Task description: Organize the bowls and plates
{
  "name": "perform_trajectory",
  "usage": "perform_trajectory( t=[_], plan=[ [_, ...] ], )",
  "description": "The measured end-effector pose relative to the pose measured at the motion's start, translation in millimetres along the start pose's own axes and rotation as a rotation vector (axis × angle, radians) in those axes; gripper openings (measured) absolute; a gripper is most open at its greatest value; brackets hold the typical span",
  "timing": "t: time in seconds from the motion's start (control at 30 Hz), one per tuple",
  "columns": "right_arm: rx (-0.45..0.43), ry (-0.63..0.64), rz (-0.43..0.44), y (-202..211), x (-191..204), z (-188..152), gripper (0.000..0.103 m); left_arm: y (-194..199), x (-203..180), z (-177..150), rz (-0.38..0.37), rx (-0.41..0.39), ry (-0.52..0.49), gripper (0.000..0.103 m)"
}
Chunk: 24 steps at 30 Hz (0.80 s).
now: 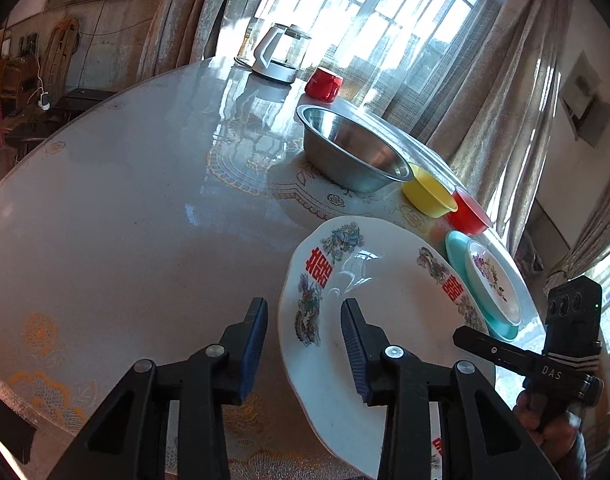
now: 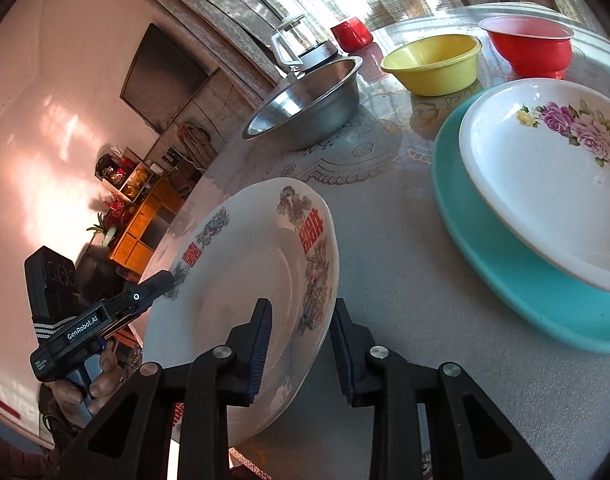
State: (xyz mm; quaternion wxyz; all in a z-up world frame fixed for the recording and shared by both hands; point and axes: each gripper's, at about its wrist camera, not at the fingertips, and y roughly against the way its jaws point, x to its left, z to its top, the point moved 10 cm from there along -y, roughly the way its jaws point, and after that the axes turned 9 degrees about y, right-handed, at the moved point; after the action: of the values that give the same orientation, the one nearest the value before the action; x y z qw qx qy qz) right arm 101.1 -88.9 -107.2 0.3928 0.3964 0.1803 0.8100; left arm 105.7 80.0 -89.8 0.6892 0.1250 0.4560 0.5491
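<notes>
Both hand-held grippers, left (image 1: pixel 303 344) and right (image 2: pixel 301 346), straddle the plate's (image 2: pixel 241 280) opposite rims.

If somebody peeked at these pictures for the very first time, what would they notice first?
Probably the big white plate with red characters, right up front, with the fingers of the right gripper and the left gripper straddling its opposite rims. Next, the flowered white dish stacked on a turquoise plate to its right. Behind them stand a shiny steel bowl, a yellow bowl and a red bowl.
</notes>
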Motion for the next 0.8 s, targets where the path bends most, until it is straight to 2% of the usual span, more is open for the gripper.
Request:
perform_trajectory(
  t=[0.07,0.3,0.4,0.53,0.63,0.8],
  plan=[
    [-0.003,0.0,0.011,0,-1,0,0.029,-7,-2,-7,0.0,0.022,-0.005,0.032],
    [-0.026,-0.013,0.05,2,-2,-1,0.029,-10,-2,-12,-0.003,0.04,0.007,0.031],
    [-0.029,0.011,0.016,2,-2,-2,0.023,-8,-2,-11,-0.012,0.043,0.017,0.03],
    [-0.026,0.05,0.005,0,5,-1,0.014,-7,-5,-13,0.037,0.021,-0.041,0.03],
    [-0.022,0.086,-0.04,1,5,-1,0.016,-4,-10,-13,0.032,0.014,-0.065,0.03],
    [-0.02,0.097,-0.051,6,1,-1,0.018,-1,-18,-15,0.008,0.013,-0.085,0.03]
  ],
)
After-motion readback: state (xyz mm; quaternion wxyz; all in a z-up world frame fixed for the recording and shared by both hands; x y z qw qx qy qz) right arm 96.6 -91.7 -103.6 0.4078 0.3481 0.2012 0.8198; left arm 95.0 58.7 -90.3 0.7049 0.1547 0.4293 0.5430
